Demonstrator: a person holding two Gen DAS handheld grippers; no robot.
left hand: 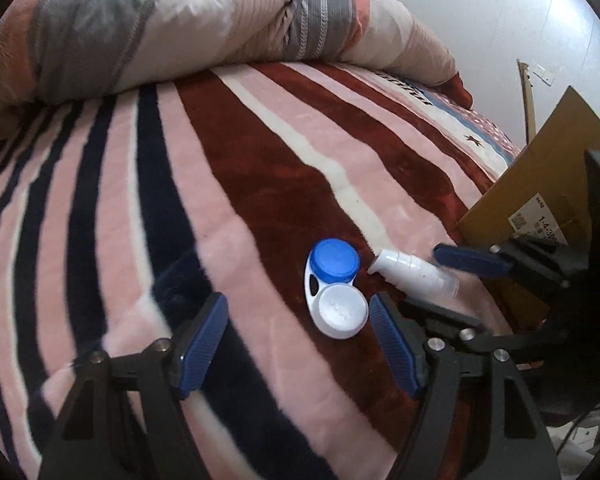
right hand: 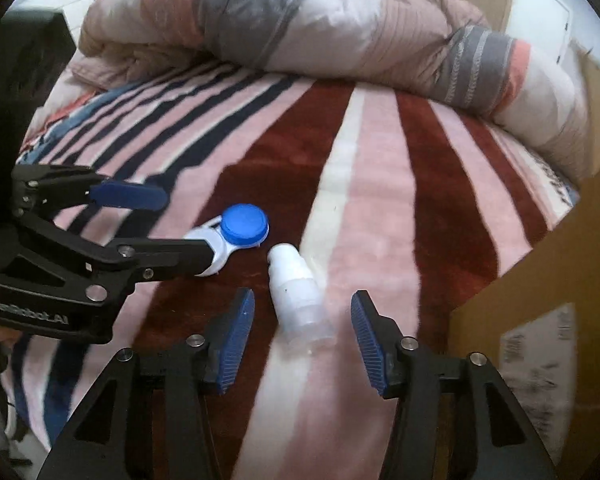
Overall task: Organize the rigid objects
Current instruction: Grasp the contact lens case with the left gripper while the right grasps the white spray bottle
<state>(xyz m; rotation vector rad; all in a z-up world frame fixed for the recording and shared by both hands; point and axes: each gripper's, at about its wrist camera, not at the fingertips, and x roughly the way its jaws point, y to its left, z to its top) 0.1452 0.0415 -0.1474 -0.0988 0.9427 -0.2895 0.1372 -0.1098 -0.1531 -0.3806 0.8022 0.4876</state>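
The white plastic contact-lens case with one blue round cap lies on the striped plush bed blanket, between the open left gripper fingers. The small white plastic bottle lies at its 3 o'clock, between the open right gripper fingers, untouched. Both may sink or roll on soft plush; grippers crowd. The brown cardboard box stands close beyond.

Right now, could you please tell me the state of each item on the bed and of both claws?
Contact lens case: lying flat on the blanket, blue and white caps both screwed on, untouched.
Small white bottle: lying on its side, clear cap on, between the right claw's fingers, not gripped.
Left claw: open, beside the case.
Right claw: open, straddling the bottle.
Cardboard box: at the bed's edge, flap raised.
Quilt: bunched up behind.
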